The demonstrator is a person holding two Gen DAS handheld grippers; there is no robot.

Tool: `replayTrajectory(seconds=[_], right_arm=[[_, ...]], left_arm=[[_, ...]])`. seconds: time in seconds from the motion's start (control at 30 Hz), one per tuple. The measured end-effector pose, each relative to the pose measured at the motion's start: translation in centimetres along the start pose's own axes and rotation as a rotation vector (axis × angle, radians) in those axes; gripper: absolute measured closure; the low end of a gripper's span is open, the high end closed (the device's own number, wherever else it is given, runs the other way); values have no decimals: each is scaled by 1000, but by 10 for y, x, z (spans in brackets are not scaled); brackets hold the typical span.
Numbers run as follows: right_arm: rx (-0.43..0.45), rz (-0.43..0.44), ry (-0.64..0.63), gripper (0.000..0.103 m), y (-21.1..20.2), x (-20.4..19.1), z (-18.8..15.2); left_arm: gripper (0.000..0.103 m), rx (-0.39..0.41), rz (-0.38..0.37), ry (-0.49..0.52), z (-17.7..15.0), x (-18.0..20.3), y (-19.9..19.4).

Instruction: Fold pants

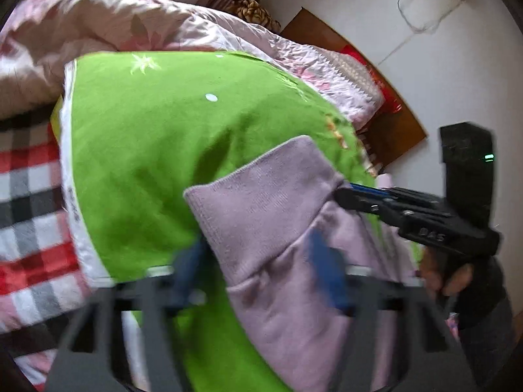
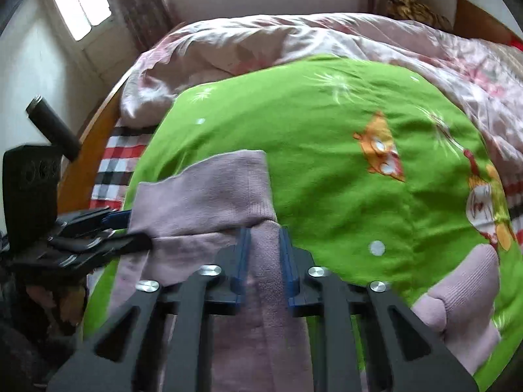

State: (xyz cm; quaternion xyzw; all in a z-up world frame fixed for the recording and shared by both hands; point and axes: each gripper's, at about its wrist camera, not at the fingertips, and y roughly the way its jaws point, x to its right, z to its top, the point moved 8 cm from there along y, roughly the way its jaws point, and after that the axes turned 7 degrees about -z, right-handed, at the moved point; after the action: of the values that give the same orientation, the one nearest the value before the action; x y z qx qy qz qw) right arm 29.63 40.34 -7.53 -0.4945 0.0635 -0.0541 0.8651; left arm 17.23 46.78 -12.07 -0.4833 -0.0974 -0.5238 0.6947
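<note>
Lilac pants lie on a green cartoon-print blanket on a bed, ribbed cuff end up. In the left wrist view my left gripper has its blurred blue pads on either side of the bunched leg, shut on it. My right gripper pinches the cloth's right edge. In the right wrist view my right gripper is shut on a ridge of the pants, with fabric filling the narrow gap. My left gripper clamps the cuff's left edge. Another lilac cuff lies at the lower right.
A crumpled pink floral quilt is heaped behind the green blanket. A red, white and grey plaid sheet shows at the bed's side, by the wooden bed frame. A person's hand holds the right gripper.
</note>
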Motion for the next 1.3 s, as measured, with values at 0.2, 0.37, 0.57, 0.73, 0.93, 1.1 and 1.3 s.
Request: replayTrajectory(seconds=[0.2, 0.37, 0.57, 0.73, 0.93, 1.1, 1.3], right_arm=[[95, -74, -26, 91, -23, -6, 25], [29, -88, 24, 88, 8, 0, 21], [107, -59, 165, 39, -51, 38, 15], [158, -185, 349, 36, -122, 126, -50], [66, -112, 728, 46, -115, 188, -154], [56, -56, 717, 55, -80, 173, -155], [132, -138, 619, 94, -105, 154, -126]], left_arm=[[95, 96, -30, 26, 24, 10, -28], [90, 79, 70, -8, 24, -11, -16], [17, 145, 129, -11, 16, -8, -44], [4, 48, -93, 137, -14, 64, -45], [3, -193, -123, 270, -78, 105, 7], [2, -244, -133, 228, -83, 98, 18], [2, -215, -282, 103, -73, 87, 13]])
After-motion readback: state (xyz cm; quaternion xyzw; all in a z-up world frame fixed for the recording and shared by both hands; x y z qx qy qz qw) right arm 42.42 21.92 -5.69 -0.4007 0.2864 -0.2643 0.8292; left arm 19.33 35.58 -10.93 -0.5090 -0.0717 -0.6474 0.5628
